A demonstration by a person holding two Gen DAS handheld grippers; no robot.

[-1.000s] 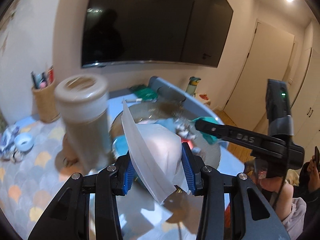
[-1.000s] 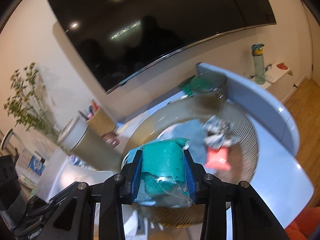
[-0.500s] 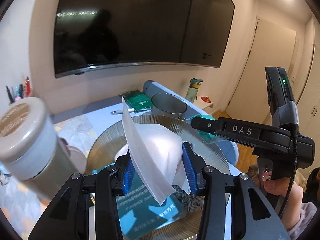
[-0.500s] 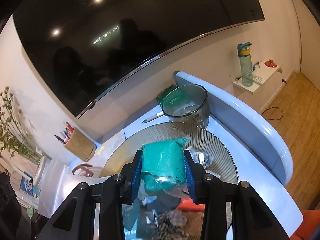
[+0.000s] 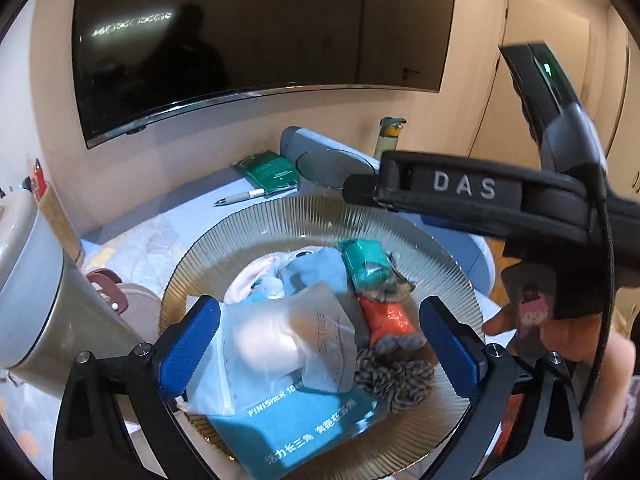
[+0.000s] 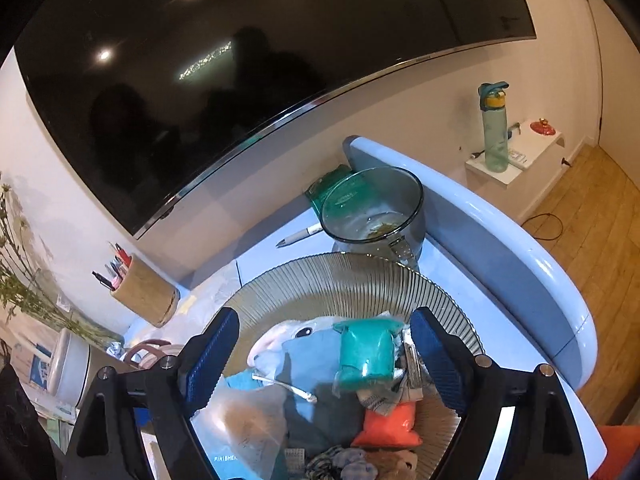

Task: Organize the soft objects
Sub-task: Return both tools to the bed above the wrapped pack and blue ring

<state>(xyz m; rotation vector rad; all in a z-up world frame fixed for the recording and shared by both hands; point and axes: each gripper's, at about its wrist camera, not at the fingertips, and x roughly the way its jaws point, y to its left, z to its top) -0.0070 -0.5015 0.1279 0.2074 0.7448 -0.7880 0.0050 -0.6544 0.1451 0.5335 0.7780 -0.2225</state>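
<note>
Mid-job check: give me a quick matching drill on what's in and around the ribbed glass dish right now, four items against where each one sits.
Items:
1. teal packet
2. orange packet
3. clear bag
4. pen

Places:
A. on the table beyond the ribbed glass dish, beside the glass pot
B. in the dish, on the blue plush, at the far side of the pile
C. in the dish, on the teal cloth, between the open left gripper's fingers
D. in the dish, nearer the camera than the teal packet

Pairs: 1-B, 2-D, 3-C, 4-A
</note>
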